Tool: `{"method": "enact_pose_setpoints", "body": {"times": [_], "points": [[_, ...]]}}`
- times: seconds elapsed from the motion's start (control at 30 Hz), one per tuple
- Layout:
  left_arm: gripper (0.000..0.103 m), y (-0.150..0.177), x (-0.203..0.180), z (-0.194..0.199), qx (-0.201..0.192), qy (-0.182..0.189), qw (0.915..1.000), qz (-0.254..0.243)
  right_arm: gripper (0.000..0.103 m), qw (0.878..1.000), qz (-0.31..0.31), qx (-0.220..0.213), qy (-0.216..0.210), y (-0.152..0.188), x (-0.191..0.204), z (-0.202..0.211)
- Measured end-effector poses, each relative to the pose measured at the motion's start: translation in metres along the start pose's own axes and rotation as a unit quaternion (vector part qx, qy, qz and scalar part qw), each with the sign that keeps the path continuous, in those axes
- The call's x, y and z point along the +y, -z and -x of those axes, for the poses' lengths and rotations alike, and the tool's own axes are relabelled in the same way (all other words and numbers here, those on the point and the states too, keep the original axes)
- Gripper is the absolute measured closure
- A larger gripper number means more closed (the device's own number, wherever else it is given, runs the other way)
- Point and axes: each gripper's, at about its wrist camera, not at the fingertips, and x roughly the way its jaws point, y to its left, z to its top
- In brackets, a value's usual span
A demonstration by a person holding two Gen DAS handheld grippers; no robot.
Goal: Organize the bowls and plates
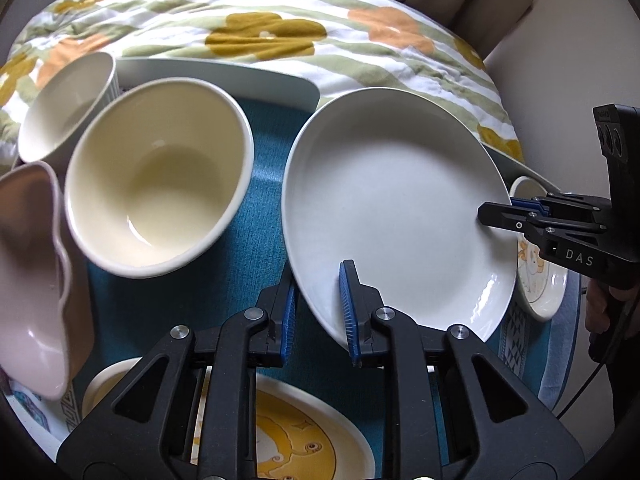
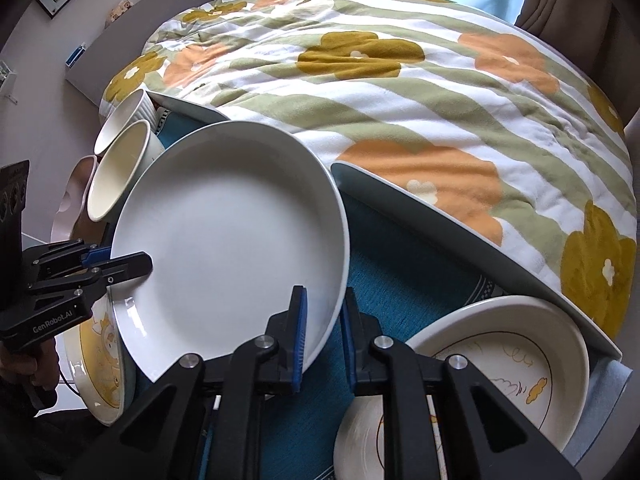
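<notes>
Behind the teal surface (image 1: pixel 264 184) lies a floral quilt, while the white plate (image 1: pixel 392 208), tilted above it, is pinched at opposite rims by left gripper (image 1: pixel 320 312) and right gripper (image 2: pixel 324 336), each partly closed.

Teal mat (image 1: pixel 260 184) on a tray, bearing cream bowl (image 1: pixel 156 176), illustrated plates (image 2: pixel 516 356), seemingly atop floral quilt (image 2: pixel 400 92)
</notes>
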Motion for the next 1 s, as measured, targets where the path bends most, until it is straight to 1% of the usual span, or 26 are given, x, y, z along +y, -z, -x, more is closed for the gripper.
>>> {"method": "enact_pose_setpoints", "body": {"times": [0.23, 0.37, 0.53, 0.77, 0.9, 1.0], "points": [[0.085, 0.013, -0.005, 0.049, -0.034, 0.001, 0.9993, -0.011, 0.088, 1.000, 0.009, -0.017, 0.006, 0.015, 0.025, 0.044], [0.085, 0.032, -0.002, 0.079, -0.052, 0.003, 0.9986, -0.008, 0.088, 0.999, 0.023, -0.034, 0.010, 0.029, 0.049, 0.068], [0.085, 0.068, 0.004, 0.112, -0.069, -0.010, 0.9975, -0.009, 0.088, 0.998, 0.040, -0.046, 0.006, 0.053, 0.082, 0.084], [0.085, 0.120, 0.033, 0.135, -0.056, -0.013, 0.9983, 0.005, 0.088, 0.998, 0.044, -0.042, -0.005, 0.090, 0.130, 0.078], [0.085, 0.138, 0.052, 0.137, -0.044, -0.016, 0.9989, 0.000, 0.088, 0.999, 0.028, -0.034, -0.009, 0.108, 0.149, 0.067], [0.085, 0.146, 0.068, 0.132, -0.030, -0.008, 0.9995, -0.008, 0.088, 0.999, 0.009, -0.031, -0.004, 0.117, 0.162, 0.058]]}}
